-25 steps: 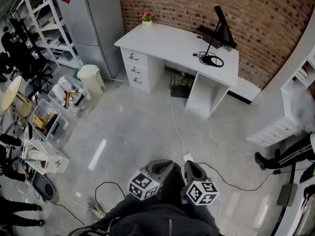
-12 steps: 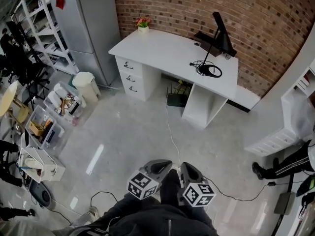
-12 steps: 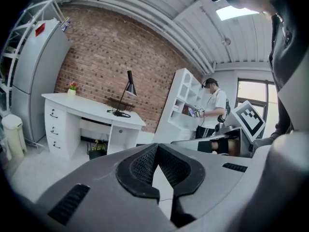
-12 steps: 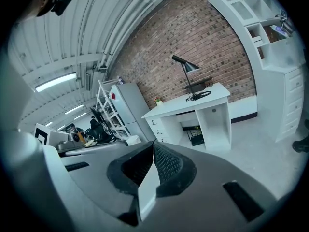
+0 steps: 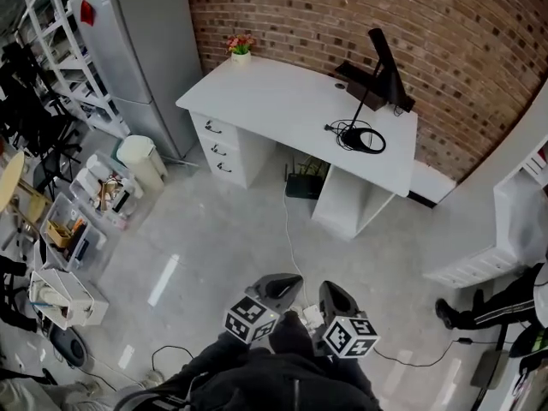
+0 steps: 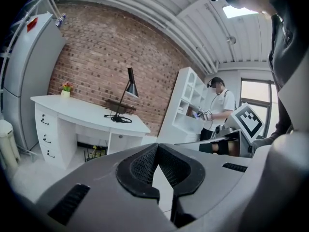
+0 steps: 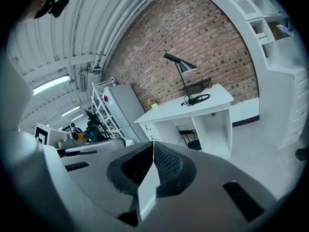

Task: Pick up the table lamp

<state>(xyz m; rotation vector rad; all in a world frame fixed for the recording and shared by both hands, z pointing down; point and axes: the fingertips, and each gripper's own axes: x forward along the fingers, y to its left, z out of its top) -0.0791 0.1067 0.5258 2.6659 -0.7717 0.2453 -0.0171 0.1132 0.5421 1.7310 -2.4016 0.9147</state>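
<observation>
At 10 o'clock in the head view a white shelving rack (image 5: 53,24) stands against a tall grey refrigerator (image 5: 128,50). Below them, around 9 o'clock, clear plastic bins (image 5: 94,199) full of odds and ends sit on the grey floor (image 5: 214,247), with a white lidded waste bin (image 5: 139,157) just beside the refrigerator's foot.

At 12 o'clock a white desk (image 5: 282,110) with drawers on its left side stands against the brick wall (image 5: 308,11). A small potted flower (image 5: 241,45) sits on its far left corner, and a black router (image 5: 303,185) stands in the knee space under it. A white cable (image 5: 291,238) runs from there across the floor toward 6 o'clock.

At 6 o'clock, low in the frame and well apart from the desk, the left gripper (image 5: 289,282) is held level beside the right gripper (image 5: 332,291). Each has its jaws pressed fully together with nothing between them.

The table lamp (image 5: 387,62) is at 1 o'clock, on the right-hand end of the desk near the wall. It is black, with a thin stem and a slanted cone shade. A coil of black cord (image 5: 363,137) lies on the desktop at the foot of the stem. In both gripper views the lamp shows far ahead, beyond the closed jaw tips.

At 3 o'clock stands a white shelf unit (image 5: 514,221). At 4 o'clock a person's dark trouser leg and shoe (image 5: 479,302) reach in from the edge.
</observation>
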